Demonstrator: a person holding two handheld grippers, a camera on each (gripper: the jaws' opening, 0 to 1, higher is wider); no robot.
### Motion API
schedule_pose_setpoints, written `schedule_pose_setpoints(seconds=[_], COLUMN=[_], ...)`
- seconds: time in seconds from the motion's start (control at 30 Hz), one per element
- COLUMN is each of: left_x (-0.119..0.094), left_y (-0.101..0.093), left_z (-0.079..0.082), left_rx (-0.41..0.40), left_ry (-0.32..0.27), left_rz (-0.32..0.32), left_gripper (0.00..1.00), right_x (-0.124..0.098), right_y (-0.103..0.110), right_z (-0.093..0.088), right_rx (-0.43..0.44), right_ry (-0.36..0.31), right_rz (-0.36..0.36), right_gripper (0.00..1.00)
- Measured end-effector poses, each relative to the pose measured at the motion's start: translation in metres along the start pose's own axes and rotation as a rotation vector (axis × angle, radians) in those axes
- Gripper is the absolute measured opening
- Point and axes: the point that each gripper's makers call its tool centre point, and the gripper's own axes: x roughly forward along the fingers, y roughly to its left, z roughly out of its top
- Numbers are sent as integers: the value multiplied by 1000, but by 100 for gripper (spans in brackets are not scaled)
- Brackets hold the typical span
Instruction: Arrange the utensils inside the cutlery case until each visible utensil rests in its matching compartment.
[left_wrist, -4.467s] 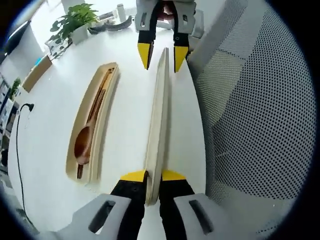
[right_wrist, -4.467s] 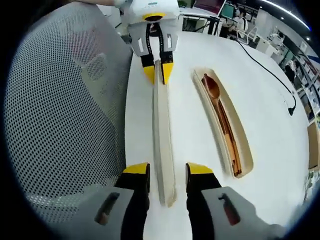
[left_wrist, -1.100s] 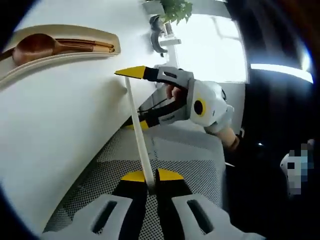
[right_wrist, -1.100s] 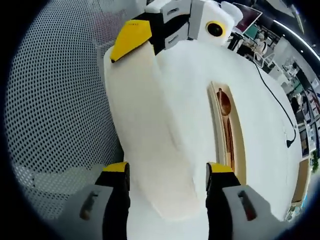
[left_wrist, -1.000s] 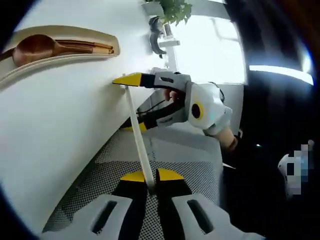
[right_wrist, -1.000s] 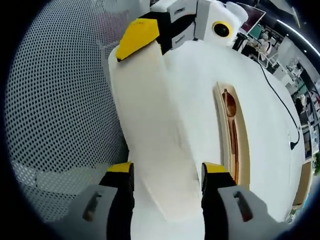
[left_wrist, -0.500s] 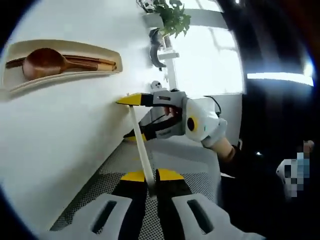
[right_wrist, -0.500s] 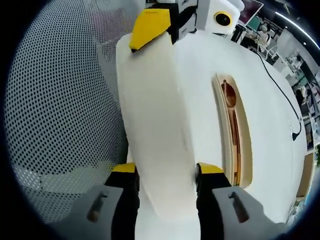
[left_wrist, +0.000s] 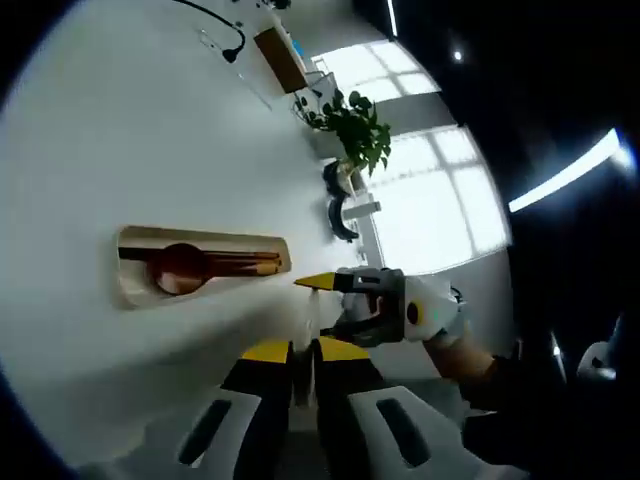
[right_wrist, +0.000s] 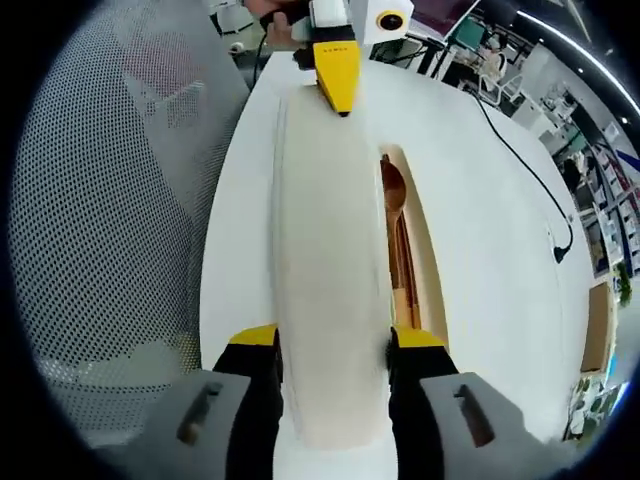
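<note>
Both grippers, left gripper (left_wrist: 303, 352) and right gripper (right_wrist: 332, 337), clamp the case lid (right_wrist: 328, 260); spoon (left_wrist: 180, 268) and chopsticks (left_wrist: 245, 263) lie in the open case (left_wrist: 135, 295), lid not yet fitted.

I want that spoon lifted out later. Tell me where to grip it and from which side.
Grip the wooden spoon by its slim handle, coming from straight above the open case, jaws across the handle. It lies flat beside the chopsticks, and the case walls block any sideways approach.

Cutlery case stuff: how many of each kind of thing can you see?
Cutlery case base: 1
Cutlery case lid: 1
Wooden spoon: 1
Wooden chopsticks: cannot tell how many, counted as 1 set
Grippers: 2, left gripper and right gripper
Total: 6
</note>
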Motion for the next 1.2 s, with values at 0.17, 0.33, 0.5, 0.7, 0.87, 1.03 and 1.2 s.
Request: schedule_pose_setpoints(seconds=[0.17, 0.33, 0.5, 0.7, 0.87, 1.03, 1.2], left_x=[-5, -13, -26, -25, -21, -24, -22], left_y=[14, 23, 34, 53, 70, 76, 80], left_z=[9, 26, 40, 48, 45, 52, 50], left_rx=[4, 44, 42, 45, 73, 71, 82], left_ry=[-47, -76, -63, -61, -32, -38, -15], left_rz=[71, 145, 209, 303, 374, 400, 432], left_gripper=[11, 12, 12, 13, 13, 13, 13], right_x=[0, 5, 16, 28, 36, 45, 51], right_y=[-21, -39, -50, -61, -64, -62, -62], right_z=[3, 13, 24, 29, 24, 25, 24], right_rx=[-49, -57, -54, -33, -51, -3, 2], right_ry=[37, 42, 30, 47, 80, 76, 86], right_rz=[-5, -4, 19, 57, 82, 112, 131], right_gripper=[39, 39, 39, 39, 39, 39, 39])
